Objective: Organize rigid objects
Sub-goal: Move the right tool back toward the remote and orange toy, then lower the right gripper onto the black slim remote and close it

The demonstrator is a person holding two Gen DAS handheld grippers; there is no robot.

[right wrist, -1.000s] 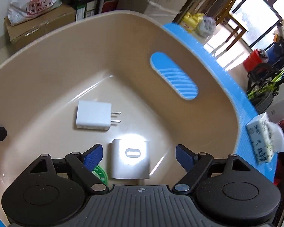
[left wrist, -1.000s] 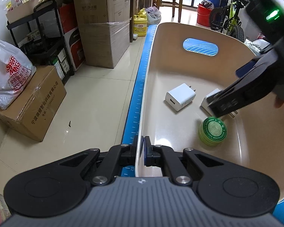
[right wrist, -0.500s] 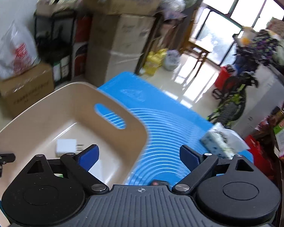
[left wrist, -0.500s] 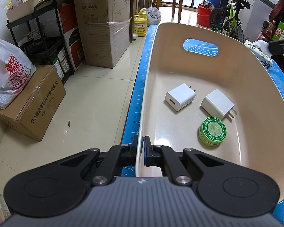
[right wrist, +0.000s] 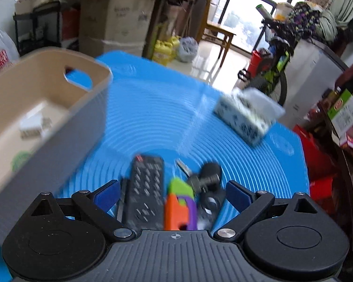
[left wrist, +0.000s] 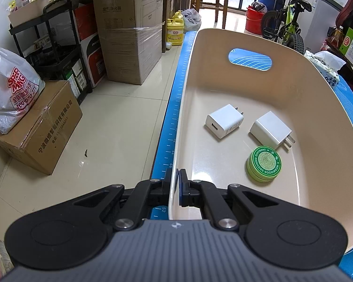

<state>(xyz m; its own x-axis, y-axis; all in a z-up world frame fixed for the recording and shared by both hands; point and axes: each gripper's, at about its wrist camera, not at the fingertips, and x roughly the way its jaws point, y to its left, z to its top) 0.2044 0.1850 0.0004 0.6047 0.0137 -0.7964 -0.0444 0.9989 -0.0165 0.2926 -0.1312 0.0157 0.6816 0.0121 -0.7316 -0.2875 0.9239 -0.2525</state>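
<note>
Two chargers [left wrist: 224, 120] and an ointment tin [left wrist: 264, 163] already lie in the bin [left wrist: 317, 108]. Remote [right wrist: 147, 188], toy [right wrist: 180, 204] and keys [right wrist: 204, 176] remain at the surface's near edge. Left gripper [left wrist: 177, 183] fingers pinch the bin rim; right gripper [right wrist: 174, 193] fingers opening wide, empty.

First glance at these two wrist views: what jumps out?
The beige bin fills the left wrist view, with two white chargers and a green ointment tin on its floor, while the left gripper is shut on the bin's near rim. In the blurred right wrist view, the right gripper is opening over a black remote, an orange, green and purple toy and keys on the blue mat.
</note>
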